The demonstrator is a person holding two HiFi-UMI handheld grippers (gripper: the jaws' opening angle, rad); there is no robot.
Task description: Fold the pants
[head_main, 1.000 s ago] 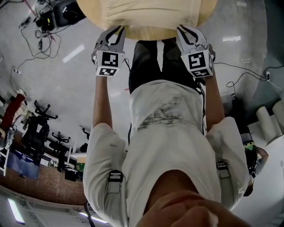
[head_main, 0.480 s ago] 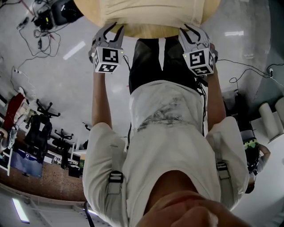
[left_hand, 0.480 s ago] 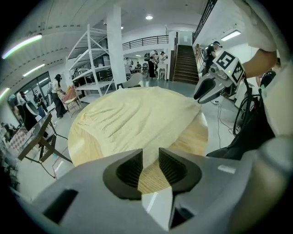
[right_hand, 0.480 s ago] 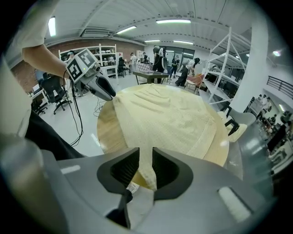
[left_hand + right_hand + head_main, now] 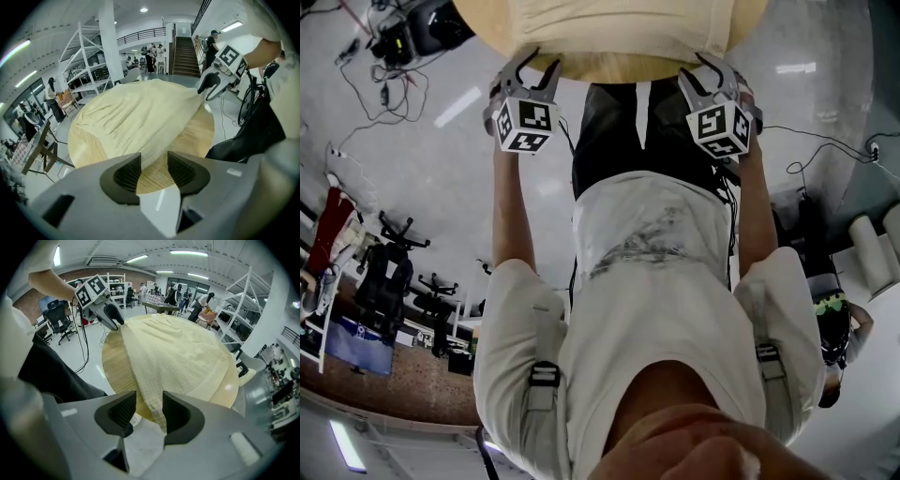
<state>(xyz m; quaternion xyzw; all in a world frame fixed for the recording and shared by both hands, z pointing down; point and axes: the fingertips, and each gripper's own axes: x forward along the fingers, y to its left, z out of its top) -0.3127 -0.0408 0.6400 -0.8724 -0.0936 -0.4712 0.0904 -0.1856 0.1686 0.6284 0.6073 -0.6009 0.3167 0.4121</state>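
left gripper (image 5: 153, 163) jaws just opened, pale yellow pants (image 5: 136, 112) edge lying loose between them, right gripper (image 5: 149, 405) jaws likewise parting, pants corner hanging slack between them, cloth spread ahead of both over round table (image 5: 197, 136)

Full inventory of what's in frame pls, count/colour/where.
Pants: 1, pale yellow, spread over the table.
Table: 1, light wood, round, under the pants.
Shelving rack: at least 1, white, beyond the table.
Staircase: 1, dark, far end of the hall.
Office chairs: several, black, on the grey floor.
Cables: several, black, on the floor.
Bystanders: several, far background.
Shirt: 1, white, on the person.
Left claw: 1, grey with black pads, at the table's rim; jaws have just been opening, pants edge in the gap, not pinched.
Right claw: 1, same colours; jaws have just been opening, pants corner in the gap, not pinched.
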